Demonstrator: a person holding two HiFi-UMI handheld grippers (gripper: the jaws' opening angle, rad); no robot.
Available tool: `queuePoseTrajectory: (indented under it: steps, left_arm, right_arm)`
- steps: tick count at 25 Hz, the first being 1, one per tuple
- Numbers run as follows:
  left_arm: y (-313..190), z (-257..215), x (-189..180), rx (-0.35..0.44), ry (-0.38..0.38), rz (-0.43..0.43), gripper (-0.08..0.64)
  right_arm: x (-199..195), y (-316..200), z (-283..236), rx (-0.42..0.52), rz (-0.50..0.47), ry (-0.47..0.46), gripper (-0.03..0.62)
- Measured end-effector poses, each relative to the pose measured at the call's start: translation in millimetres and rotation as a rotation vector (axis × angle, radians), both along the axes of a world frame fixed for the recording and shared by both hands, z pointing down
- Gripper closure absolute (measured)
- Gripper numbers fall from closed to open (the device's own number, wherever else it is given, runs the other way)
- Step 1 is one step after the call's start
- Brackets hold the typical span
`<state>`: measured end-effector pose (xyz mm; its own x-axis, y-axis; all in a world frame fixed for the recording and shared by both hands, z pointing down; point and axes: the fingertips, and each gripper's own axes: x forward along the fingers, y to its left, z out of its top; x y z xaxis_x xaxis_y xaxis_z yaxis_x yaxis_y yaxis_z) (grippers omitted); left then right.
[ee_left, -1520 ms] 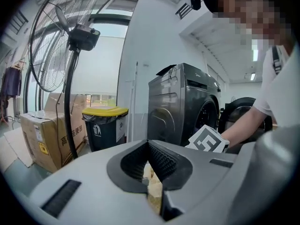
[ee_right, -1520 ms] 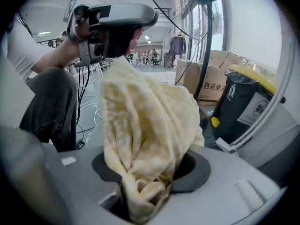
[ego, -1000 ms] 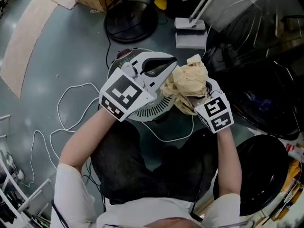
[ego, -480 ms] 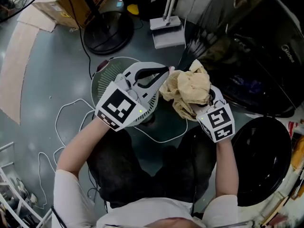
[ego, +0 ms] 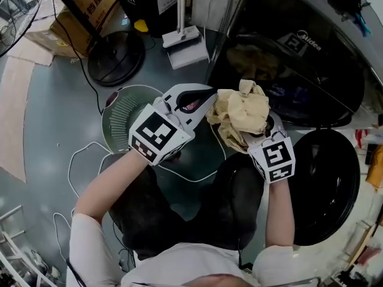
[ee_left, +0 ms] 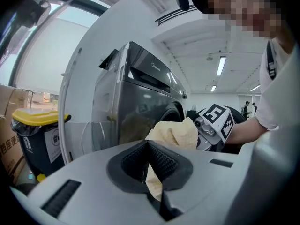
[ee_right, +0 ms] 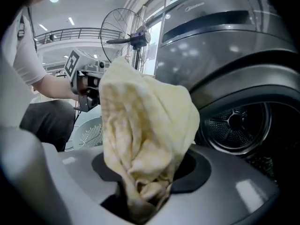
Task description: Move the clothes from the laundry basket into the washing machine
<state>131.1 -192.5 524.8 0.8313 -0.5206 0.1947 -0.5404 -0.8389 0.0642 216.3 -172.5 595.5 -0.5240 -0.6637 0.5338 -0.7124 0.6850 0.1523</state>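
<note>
A crumpled cream cloth (ego: 242, 112) hangs in the air between both grippers, in front of the dark washing machine (ego: 299, 58). My right gripper (ego: 258, 129) is shut on the cloth's bulk (ee_right: 145, 125), which bunches between its jaws and hides the tips. My left gripper (ego: 206, 100) is shut on a thin fold of the same cloth (ee_left: 152, 184). The machine's round door (ego: 326, 184) stands open at the lower right, and its drum (ee_right: 234, 123) shows to the right of the cloth. The pale round laundry basket (ego: 122, 109) sits on the floor to the left of the left gripper.
A fan base (ego: 116, 58) and a cardboard box (ego: 72, 17) stand at the back left. A white floor stand (ego: 185, 43) is close to the machine's corner. A white cable (ego: 84, 160) loops over the floor by the basket. A yellow-lidded bin (ee_left: 40, 135) stands beside the machine.
Both grippers have carried the cream cloth away from above the basket toward the washing machine. The basket now lies off to their left, and the machine fills more of the view.
</note>
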Motion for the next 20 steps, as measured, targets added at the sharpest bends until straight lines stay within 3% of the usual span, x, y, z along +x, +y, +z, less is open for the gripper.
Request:
queuePoseTrajectory:
  steps: [9, 16, 20]
  left_arm:
    - [11, 24, 63, 0.039, -0.02, 0.11, 0.555]
    - [5, 58, 62, -0.016, -0.049, 0.082, 0.555]
    - [5, 51, 66, 0.029, -0.066, 0.091, 0.555]
  right_arm:
    - [97, -11, 0, 0.055, 0.227, 0.027, 0.342]
    - [164, -29, 5, 0.124, 0.406, 0.023, 0.342]
    - [177, -41, 10, 0.171, 0.446, 0.012, 0.342]
